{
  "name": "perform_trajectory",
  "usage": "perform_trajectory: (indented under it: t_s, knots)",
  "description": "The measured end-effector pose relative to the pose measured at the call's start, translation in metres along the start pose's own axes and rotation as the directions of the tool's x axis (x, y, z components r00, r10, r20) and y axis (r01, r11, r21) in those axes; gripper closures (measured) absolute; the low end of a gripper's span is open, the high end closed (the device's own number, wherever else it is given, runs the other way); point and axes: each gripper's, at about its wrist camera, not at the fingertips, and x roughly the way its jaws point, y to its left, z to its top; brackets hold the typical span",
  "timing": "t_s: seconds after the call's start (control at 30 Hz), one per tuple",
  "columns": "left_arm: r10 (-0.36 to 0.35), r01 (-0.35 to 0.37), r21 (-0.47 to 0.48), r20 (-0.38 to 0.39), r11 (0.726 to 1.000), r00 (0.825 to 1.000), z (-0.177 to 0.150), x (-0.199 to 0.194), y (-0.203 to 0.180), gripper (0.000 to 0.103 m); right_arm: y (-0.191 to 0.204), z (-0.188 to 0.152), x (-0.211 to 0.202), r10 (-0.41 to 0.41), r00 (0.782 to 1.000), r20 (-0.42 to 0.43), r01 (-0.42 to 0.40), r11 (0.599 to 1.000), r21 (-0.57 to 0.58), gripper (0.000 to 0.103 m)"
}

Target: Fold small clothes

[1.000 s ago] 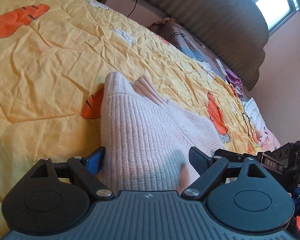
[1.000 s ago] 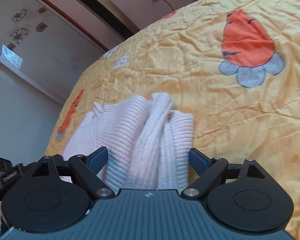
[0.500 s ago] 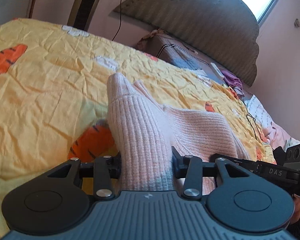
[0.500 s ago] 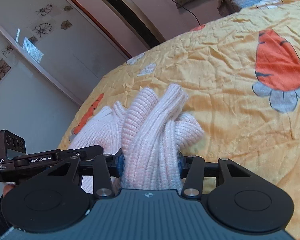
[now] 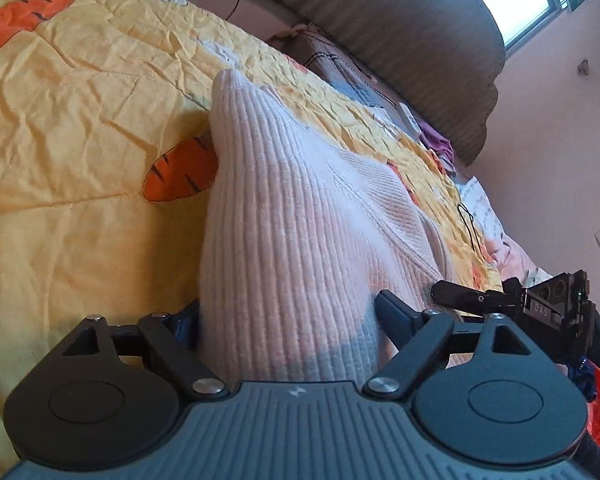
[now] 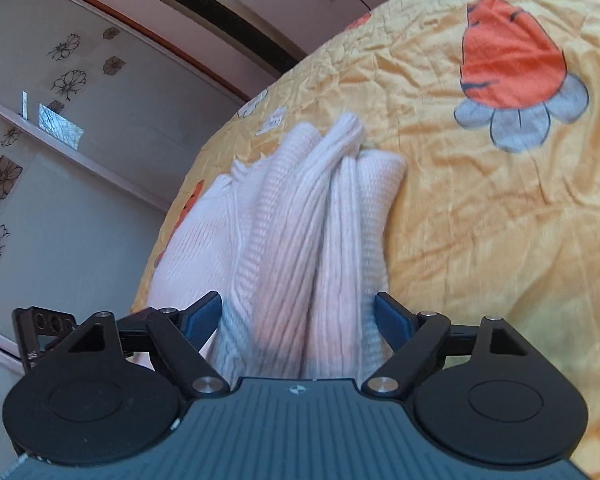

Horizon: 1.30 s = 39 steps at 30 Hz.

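The sweater (image 5: 300, 216) lies bunched on the bed (image 5: 80, 128), folding unfinished; both hand-held grippers, left (image 5: 288, 316) and right (image 6: 298, 312), have just been opening and stand released around it.

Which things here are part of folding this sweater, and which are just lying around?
Part of the job:
- pink knit sweater
- left gripper, jaws just reopened around it
- right gripper, likewise
- yellow quilt underneath

Lying about:
- clothes pile by the headboard
- standing air conditioner
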Motion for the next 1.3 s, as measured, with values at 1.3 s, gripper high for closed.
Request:
perform_trajectory:
  t_s: [1.3]
  knots:
    - [0.134, -0.143, 0.106, 0.081, 0.984, 0.988, -0.113, -0.082, -0.063, 0.045, 0.056, -0.124, -0.094, -0.008, 0.999, 0.045, 0.015, 0.988, -0.155, 0.052]
